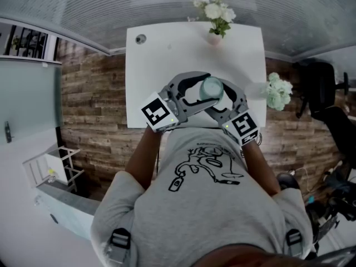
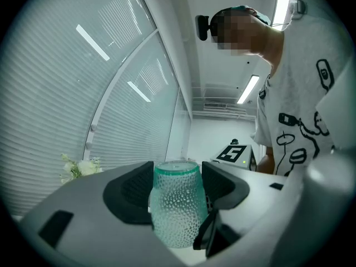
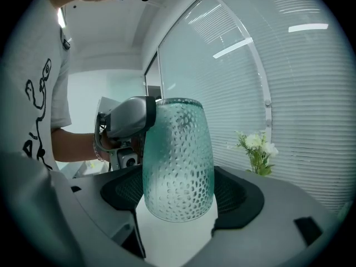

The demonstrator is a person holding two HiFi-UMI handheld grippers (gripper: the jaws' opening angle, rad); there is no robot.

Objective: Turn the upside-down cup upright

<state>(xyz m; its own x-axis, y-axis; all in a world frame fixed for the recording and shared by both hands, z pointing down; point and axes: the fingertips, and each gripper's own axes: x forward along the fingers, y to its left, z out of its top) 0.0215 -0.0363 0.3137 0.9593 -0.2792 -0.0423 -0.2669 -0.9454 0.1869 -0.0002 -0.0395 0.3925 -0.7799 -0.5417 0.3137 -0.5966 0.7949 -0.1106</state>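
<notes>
The cup is held by the middle of the counter's near edge, with the left gripper and the right gripper both having their fingers closed on its dimpled wall, but it looks base-up, so the turning itself seems yet to be done.

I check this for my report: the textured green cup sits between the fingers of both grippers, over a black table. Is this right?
Not quite: the table is white, not black; the head view shows it. The cup does sit between the fingers of the left gripper and the right gripper.
</notes>
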